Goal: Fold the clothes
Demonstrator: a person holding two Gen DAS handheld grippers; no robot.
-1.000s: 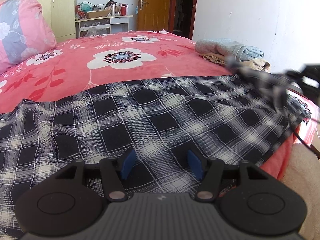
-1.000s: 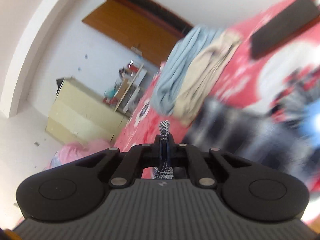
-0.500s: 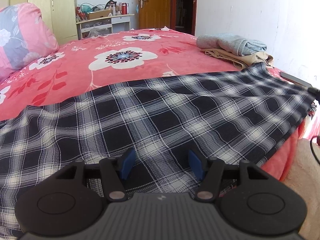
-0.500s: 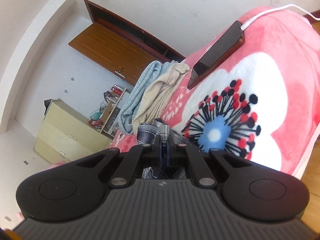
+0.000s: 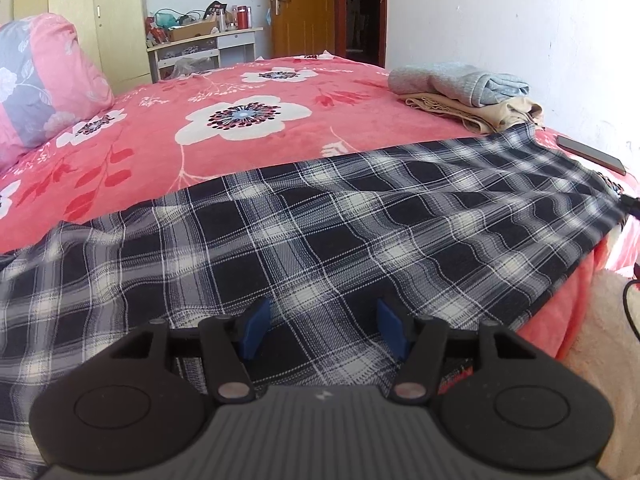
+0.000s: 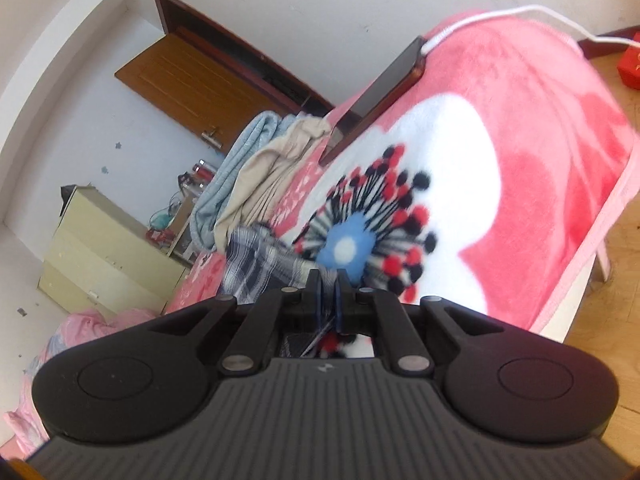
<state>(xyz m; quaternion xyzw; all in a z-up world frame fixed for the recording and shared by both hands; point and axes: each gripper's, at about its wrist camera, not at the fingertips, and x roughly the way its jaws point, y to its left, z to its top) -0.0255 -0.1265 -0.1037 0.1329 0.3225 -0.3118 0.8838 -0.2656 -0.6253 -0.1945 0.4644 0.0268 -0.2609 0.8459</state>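
Left wrist view: the left gripper (image 5: 322, 326) sits at the bottom centre of the frame with its jaws spread wide, the blue pads (image 5: 253, 330) apart and nothing held between them. Beneath and ahead of it, the black-and-white plaid garment (image 5: 320, 232) lies spread flat across the lower half of the frame, reaching from the left edge to the right edge of the bed (image 5: 240, 120), which is covered in a red floral blanket. At the upper right, a grey folded garment (image 5: 456, 82) rests on top of a beige folded garment (image 5: 480, 114), the pile touching the far corner of the plaid cloth. A dark phone (image 5: 590, 154) lies at the right edge, beside the white wall. A pink pillow (image 5: 44, 80) stands at the upper left.

Right wrist view: the right gripper (image 6: 328, 300) is at bottom centre, its jaws nearly together with a narrow gap; plaid cloth sits in that gap, though whether it is pinched I cannot tell. The plaid garment (image 6: 256, 260) bunches just left of the fingertips, over the blanket's large white flower. The phone (image 6: 380, 88) lies at upper centre with a white cable (image 6: 520, 14) plugged in.
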